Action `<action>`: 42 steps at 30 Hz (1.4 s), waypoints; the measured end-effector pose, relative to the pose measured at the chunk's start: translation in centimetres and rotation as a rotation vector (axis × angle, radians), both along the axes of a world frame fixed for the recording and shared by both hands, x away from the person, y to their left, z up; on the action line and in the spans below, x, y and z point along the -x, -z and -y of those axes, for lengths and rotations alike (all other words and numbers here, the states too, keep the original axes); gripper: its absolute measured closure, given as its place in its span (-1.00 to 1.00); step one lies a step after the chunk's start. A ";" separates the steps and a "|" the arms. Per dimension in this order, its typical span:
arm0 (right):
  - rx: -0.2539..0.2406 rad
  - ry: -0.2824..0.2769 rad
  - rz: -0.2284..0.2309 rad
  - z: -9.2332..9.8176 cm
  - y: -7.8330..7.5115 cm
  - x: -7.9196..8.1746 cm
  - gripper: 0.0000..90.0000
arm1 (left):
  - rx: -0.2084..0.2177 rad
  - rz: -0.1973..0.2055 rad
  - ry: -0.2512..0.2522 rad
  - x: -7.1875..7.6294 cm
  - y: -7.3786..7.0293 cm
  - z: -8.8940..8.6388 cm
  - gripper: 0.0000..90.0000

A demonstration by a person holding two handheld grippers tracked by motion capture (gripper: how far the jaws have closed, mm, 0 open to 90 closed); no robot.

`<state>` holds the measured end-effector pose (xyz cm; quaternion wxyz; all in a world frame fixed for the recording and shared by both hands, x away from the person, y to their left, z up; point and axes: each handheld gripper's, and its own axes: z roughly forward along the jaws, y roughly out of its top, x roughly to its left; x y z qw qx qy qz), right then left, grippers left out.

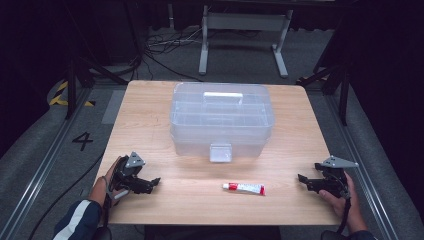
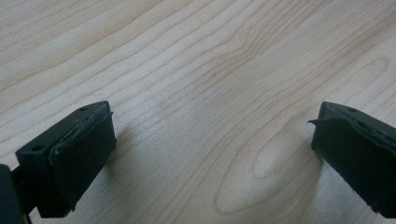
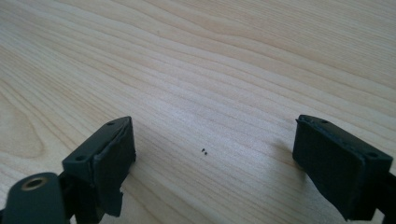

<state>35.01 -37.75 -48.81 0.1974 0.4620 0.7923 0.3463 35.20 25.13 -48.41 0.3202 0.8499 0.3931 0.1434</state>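
centrally on the pale wood-grain table [image 1: 150, 115] sits a clear plastic storage box [image 1: 221, 120], rectangular with rounded corners, its contents hard to make out. nearer the person lies a slim white tube [image 1: 244, 188] with a red cap and red end, well apart from both grippers. left gripper [image 1: 151, 184] and right gripper [image 1: 302, 178] rest low over the table, matte black fingers [image 2: 84, 154] spread wide, empty.

You have one clear plastic storage box [image 1: 221, 120] and one red-and-white tube [image 1: 244, 188] on one wooden table [image 1: 150, 115]. You hold two grippers, the left gripper [image 1: 153, 183] and the right gripper [image 1: 303, 179].
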 end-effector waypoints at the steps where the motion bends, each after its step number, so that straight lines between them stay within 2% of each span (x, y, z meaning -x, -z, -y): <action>1: 0.000 0.000 0.000 0.0 0.0 0.0 -0.71 | 0.000 0.000 0.000 0.0 0.0 0.0 -1.00; 13: 0.001 0.001 0.000 0.0 0.0 -0.1 -0.71 | 0.001 -0.002 0.009 -0.1 0.0 0.0 -1.00; 18: 0.002 0.008 0.001 -0.1 0.0 -0.1 -0.70 | 0.003 -0.002 0.052 -0.6 0.0 -0.3 -1.00; 21: 0.004 -0.004 -0.005 0.0 -0.1 -0.3 -0.70 | 0.002 0.001 0.058 -0.6 0.0 -0.3 -1.00; 25: 0.022 -0.030 -0.036 0.2 -0.4 -0.5 -0.69 | 0.002 0.001 0.070 -0.6 0.0 -0.4 -0.99; 31: 0.037 -0.060 -0.056 0.3 -0.5 -1.3 -0.78 | -0.001 0.002 0.079 -0.7 0.0 -0.4 -0.99; 33: 0.037 -0.053 -0.055 0.3 -0.5 -1.4 -0.74 | -0.001 0.001 0.079 -0.7 0.0 -0.4 -0.99; 35: 0.030 -0.068 -0.046 0.6 -0.7 -1.5 -0.58 | 0.002 -0.001 0.079 -0.7 0.0 -0.4 -0.99; 37: 0.036 -0.060 -0.039 0.7 -0.8 -1.7 -0.60 | 0.002 0.001 0.082 -0.7 0.0 -0.4 -0.99; 39: 0.018 -0.059 -0.026 0.8 -0.9 -1.8 -0.57 | 0.005 -0.005 0.085 -0.7 0.0 -0.4 -1.00; 42: 0.035 -0.067 -0.001 0.7 -1.4 -1.9 -0.55 | 0.004 -0.004 0.089 -0.8 0.0 -0.4 -1.00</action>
